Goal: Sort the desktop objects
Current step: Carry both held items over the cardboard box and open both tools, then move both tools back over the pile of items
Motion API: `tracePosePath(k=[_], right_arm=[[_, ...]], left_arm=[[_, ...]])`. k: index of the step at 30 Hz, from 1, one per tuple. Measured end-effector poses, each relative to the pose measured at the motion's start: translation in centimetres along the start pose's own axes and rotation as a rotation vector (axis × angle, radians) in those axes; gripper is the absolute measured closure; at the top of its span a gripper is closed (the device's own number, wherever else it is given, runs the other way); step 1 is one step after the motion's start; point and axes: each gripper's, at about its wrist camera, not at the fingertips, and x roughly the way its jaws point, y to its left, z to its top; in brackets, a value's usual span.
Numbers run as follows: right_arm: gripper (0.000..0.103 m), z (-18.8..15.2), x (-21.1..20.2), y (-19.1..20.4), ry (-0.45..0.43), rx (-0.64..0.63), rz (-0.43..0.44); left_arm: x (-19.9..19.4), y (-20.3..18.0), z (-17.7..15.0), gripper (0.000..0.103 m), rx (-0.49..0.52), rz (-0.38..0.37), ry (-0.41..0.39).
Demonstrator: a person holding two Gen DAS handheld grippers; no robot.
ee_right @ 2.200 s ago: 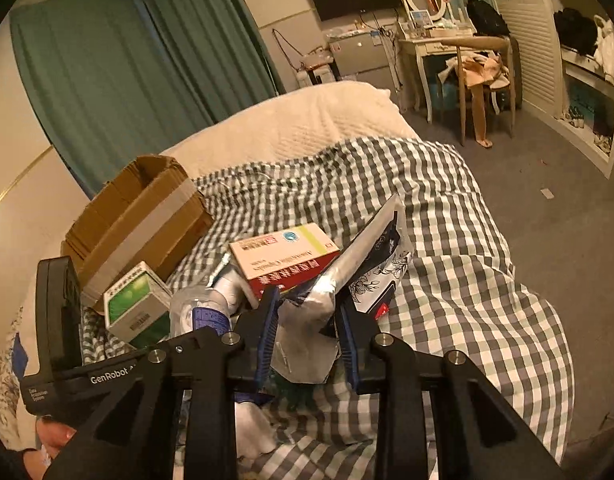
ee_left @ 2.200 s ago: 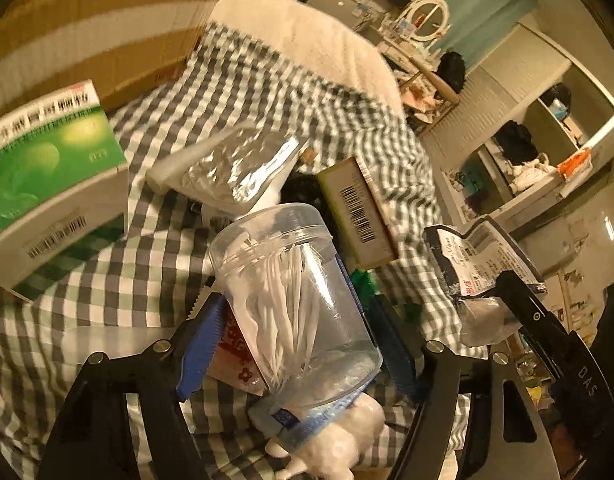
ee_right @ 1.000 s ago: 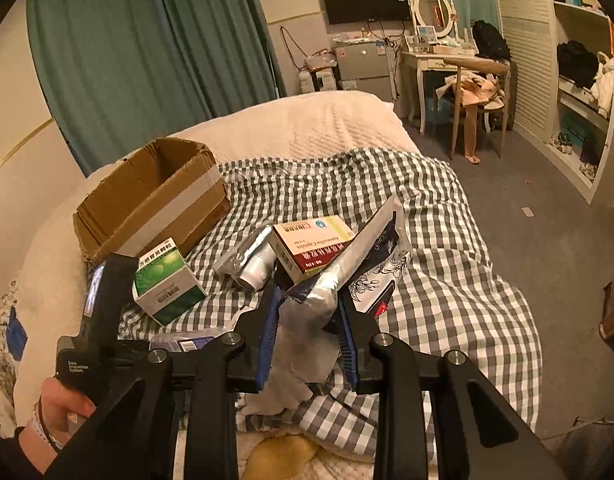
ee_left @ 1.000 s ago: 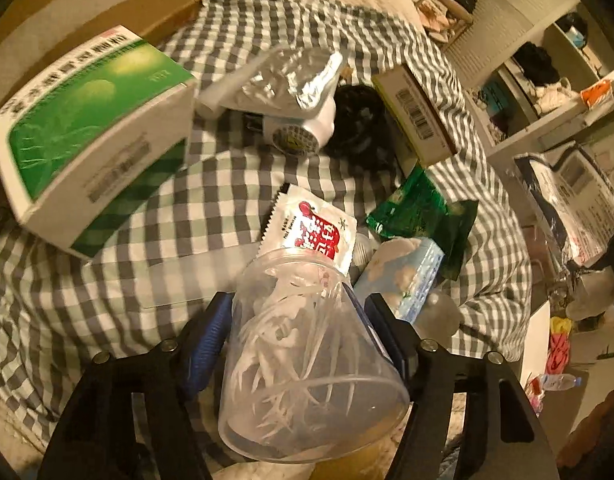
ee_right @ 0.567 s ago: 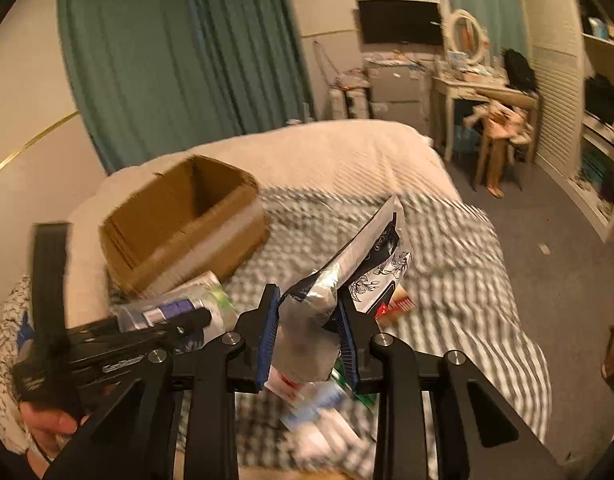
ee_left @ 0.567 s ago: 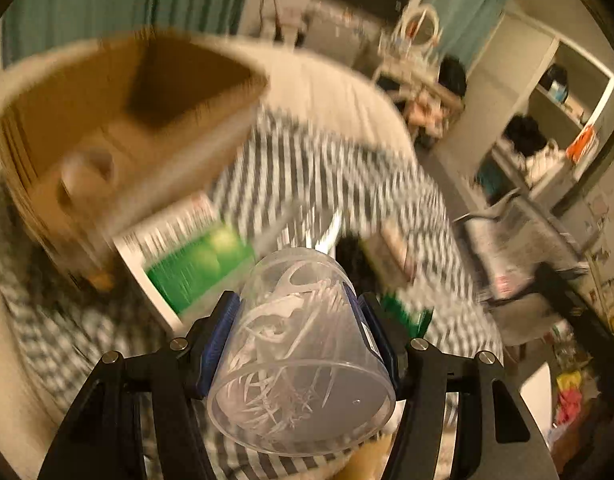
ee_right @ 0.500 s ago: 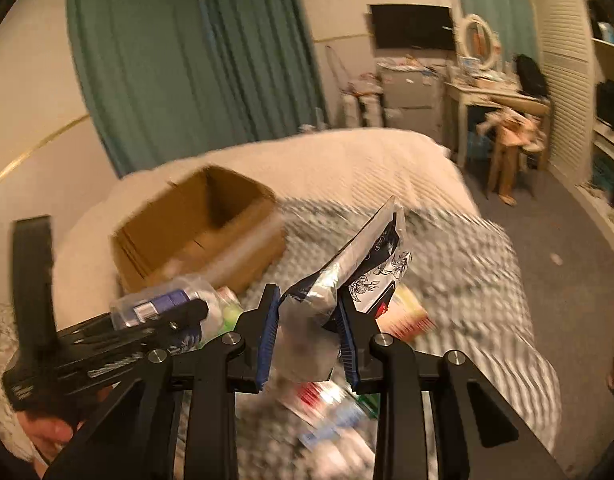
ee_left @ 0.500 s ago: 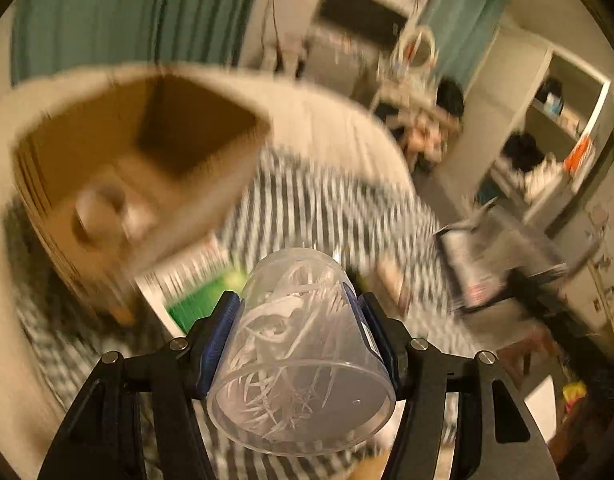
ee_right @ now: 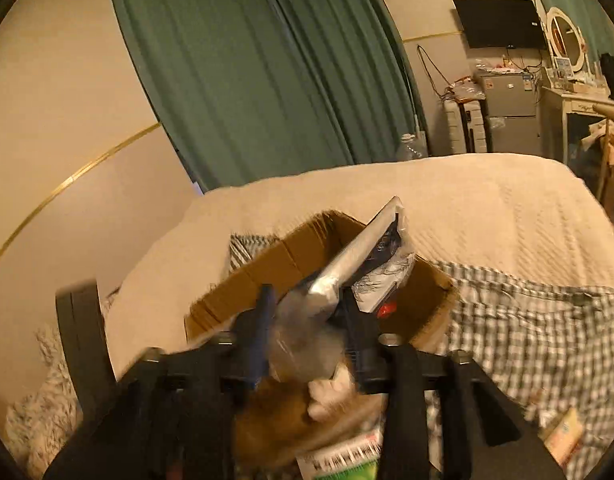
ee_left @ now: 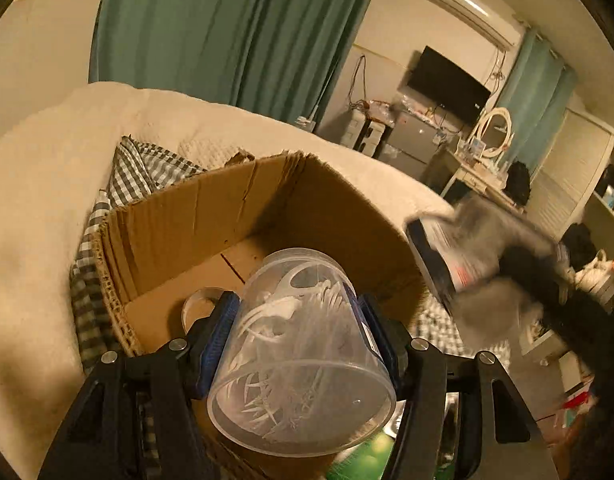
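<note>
Left tongs (ee_left: 299, 344) clamp clear tub (ee_left: 303, 364) of white picks above cardboard box (ee_left: 227, 216); right tongs (ee_right: 303, 320) pinch silver pouch (ee_right: 359, 260) over box. No legible writing.

left hand-held gripper (ee_left: 299, 316) | black frame | blue finger pads (ee_left: 221, 340) | silver screws

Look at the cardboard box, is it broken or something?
A bit. The cardboard box has a ragged, torn top rim and creased walls, and it sits crooked on the bed. The clear jar in the left gripper is tipped on its side, but nothing has spilled.
</note>
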Motion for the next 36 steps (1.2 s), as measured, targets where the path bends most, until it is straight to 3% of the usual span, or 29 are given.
tracePosePath(k=[1, 2, 3, 8, 12, 16, 19, 21, 23, 26, 29, 31, 34, 36], right_arm=[[0.01, 0.1, 0.1, -0.2, -0.013, 0.018, -0.017], [0.009, 0.1, 0.0, -0.2, -0.034, 0.031, -0.035], [0.009, 0.2, -0.9, -0.3, -0.068, 0.037, -0.035], [0.009, -0.7, -5.6, -1.3, -0.107, 0.033, -0.121], [0.009, -3.5, -11.6, -3.0, -0.105, 0.037, -0.265], [0.009, -7.2, -15.6, -5.1, -0.063, 0.053, -0.361], [0.009, -10.4, -17.7, -6.5, -0.009, 0.05, -0.407], [0.009, -12.7, -18.7, -7.9, 0.027, 0.047, -0.44], [0.009, -14.5, -19.7, -8.9, 0.048, 0.059, -0.463], [0.009, -17.2, -22.0, -11.8, 0.06, 0.12, -0.479], [0.009, -17.9, -23.3, -14.0, 0.046, 0.189, -0.484], [0.009, -18.1, -23.9, -14.9, 0.032, 0.209, -0.467], [0.009, -18.2, -24.1, -15.0, 0.016, 0.196, -0.452], [0.009, -18.6, -23.7, -14.8, 0.025, 0.179, -0.448]], left_arm=[[0.5, -0.1, -0.2, 0.034, 0.017, 0.008, -0.01], [0.8, -0.3, -0.3, 0.014, 0.027, 0.015, -0.024], [0.8, -0.4, -0.5, 0.0, 0.027, 0.029, -0.033], [-0.5, -1.2, -1.8, 0.0, 0.062, 0.022, -0.082], [-1.5, -1.8, -3.4, 0.0, 0.083, 0.017, -0.047], [-4.4, -5.1, -5.2, 0.0, 0.148, 0.003, -0.06], [-6.3, -7.6, -8.3, 0.0, 0.212, -0.022, -0.067], [-6.7, -9.1, -11.8, 0.0, 0.266, -0.058, -0.029], [-5.8, -10.8, -15.8, 0.0, 0.363, -0.113, 0.055], [-4.3, -13.4, -20.0, 0.0, 0.512, -0.129, 0.159], [-3.7, -16.0, -22.6, 0.0, 0.632, -0.135, 0.162], [-3.0, -17.0, -23.7, 0.0, 0.67, -0.109, 0.152], [-0.6, -17.5, -25.3, 0.003, 0.727, -0.038, 0.211], [0.1, -17.0, -25.4, 0.004, 0.703, -0.044, 0.224]])
